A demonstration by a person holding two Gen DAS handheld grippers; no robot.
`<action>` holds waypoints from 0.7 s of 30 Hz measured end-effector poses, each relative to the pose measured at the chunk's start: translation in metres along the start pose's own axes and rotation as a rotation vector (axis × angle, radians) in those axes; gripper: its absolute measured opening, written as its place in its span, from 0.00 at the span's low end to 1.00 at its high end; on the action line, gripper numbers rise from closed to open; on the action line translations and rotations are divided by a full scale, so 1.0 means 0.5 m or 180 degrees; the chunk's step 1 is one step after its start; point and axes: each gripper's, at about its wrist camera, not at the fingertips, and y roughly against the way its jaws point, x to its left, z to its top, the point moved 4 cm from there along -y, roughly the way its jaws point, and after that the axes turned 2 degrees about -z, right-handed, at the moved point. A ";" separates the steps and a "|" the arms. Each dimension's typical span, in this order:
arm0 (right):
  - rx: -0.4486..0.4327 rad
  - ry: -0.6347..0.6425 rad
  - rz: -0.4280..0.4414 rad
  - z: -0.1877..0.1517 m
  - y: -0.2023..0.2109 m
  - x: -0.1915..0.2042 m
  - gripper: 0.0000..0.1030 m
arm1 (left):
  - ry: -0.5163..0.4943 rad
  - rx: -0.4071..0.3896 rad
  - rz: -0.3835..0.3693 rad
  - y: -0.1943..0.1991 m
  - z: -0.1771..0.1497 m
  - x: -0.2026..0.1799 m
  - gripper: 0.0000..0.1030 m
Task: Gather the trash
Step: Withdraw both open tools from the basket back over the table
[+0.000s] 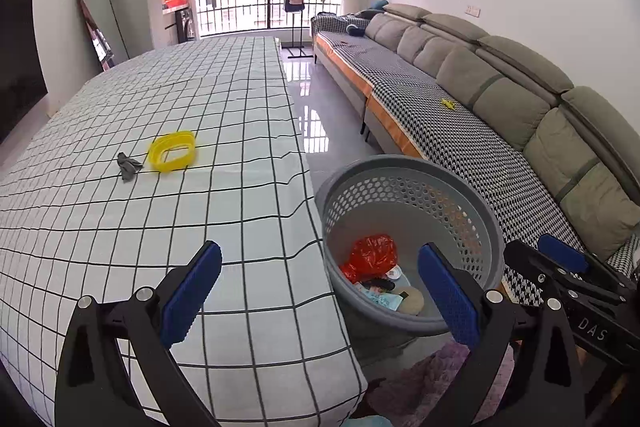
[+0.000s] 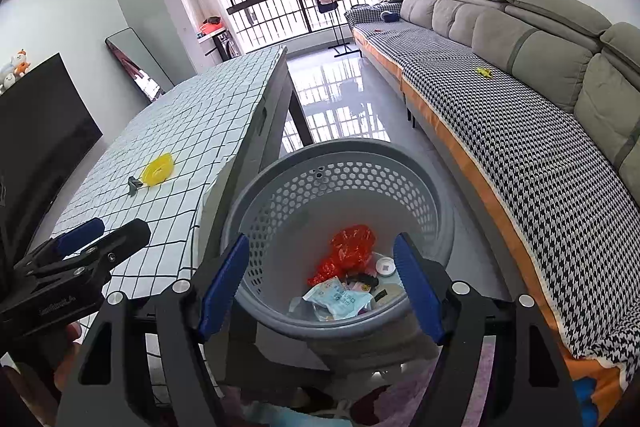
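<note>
A grey perforated basket (image 1: 472, 211) (image 2: 280, 187) stands on the floor beside the table and holds a red plastic bag (image 1: 374, 255) (image 2: 348, 251), a white-blue wrapper (image 2: 340, 301) and other small trash. My left gripper (image 1: 320, 291) is open and empty over the table's near right edge. My right gripper (image 2: 322, 287) is open and empty above the basket. On the checked tablecloth (image 1: 160, 227) lie a yellow ring-shaped piece (image 1: 172, 151) (image 2: 158, 169) and a small grey scrap (image 1: 128, 165) (image 2: 134, 183).
A long grey sofa (image 1: 500, 99) (image 2: 540, 47) with a houndstooth cover runs along the right; a small yellow item (image 1: 448, 103) (image 2: 485, 71) lies on it. A shiny floor aisle (image 2: 336, 99) separates table and sofa. A mirror (image 1: 100, 23) and TV (image 2: 44, 131) stand left.
</note>
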 end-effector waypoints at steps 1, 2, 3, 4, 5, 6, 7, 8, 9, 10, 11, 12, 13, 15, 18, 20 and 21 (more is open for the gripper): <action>-0.0003 0.0029 0.0009 0.000 0.001 0.010 0.69 | 0.0018 -0.0017 0.0021 0.005 0.001 0.009 0.94; -0.0005 0.0056 0.0027 0.001 0.001 0.021 0.69 | 0.0036 -0.0039 0.0042 0.011 0.002 0.020 0.94; -0.0005 0.0078 0.0049 0.001 0.001 0.032 0.69 | 0.0054 -0.0060 0.0067 0.017 0.002 0.030 0.94; -0.0003 0.0095 0.0075 0.002 0.001 0.042 0.69 | 0.0072 -0.0081 0.0095 0.022 0.003 0.041 0.94; 0.0002 0.0109 0.0107 0.002 0.000 0.053 0.69 | 0.0091 -0.0101 0.0119 0.029 0.003 0.053 0.94; 0.0008 0.0124 0.0132 0.002 -0.001 0.063 0.69 | 0.0110 -0.0121 0.0148 0.034 0.003 0.065 0.94; 0.0015 0.0145 0.0153 0.002 -0.003 0.074 0.69 | 0.0128 -0.0138 0.0179 0.040 0.004 0.079 0.94; 0.0025 0.0171 0.0171 0.002 -0.005 0.086 0.69 | 0.0147 -0.0153 0.0212 0.046 0.004 0.092 0.94; 0.0037 0.0195 0.0189 0.003 -0.009 0.099 0.69 | 0.0166 -0.0167 0.0238 0.050 0.004 0.104 0.94; 0.0050 0.0217 0.0212 0.002 -0.012 0.111 0.69 | 0.0187 -0.0181 0.0265 0.054 0.004 0.117 0.94; 0.0062 0.0242 0.0236 0.002 -0.015 0.123 0.69 | 0.0207 -0.0191 0.0295 0.058 0.004 0.130 0.94; 0.0069 0.0268 0.0256 0.003 -0.019 0.137 0.69 | 0.0229 -0.0203 0.0326 0.062 0.004 0.143 0.94; 0.0076 0.0296 0.0275 0.003 -0.022 0.150 0.69 | 0.0253 -0.0215 0.0349 0.066 0.002 0.155 0.94; 0.0084 0.0350 0.0314 0.002 -0.026 0.173 0.69 | 0.0306 -0.0224 0.0396 0.070 0.000 0.179 0.94; 0.0112 0.0434 0.0367 0.000 -0.036 0.212 0.69 | 0.0359 -0.0232 0.0471 0.075 -0.003 0.216 0.94; 0.0133 0.0483 0.0404 -0.001 -0.043 0.234 0.69 | 0.0385 -0.0235 0.0521 0.077 -0.004 0.237 0.94; 0.0145 0.0507 0.0419 -0.002 -0.048 0.245 0.69 | 0.0400 -0.0235 0.0541 0.078 -0.005 0.248 0.94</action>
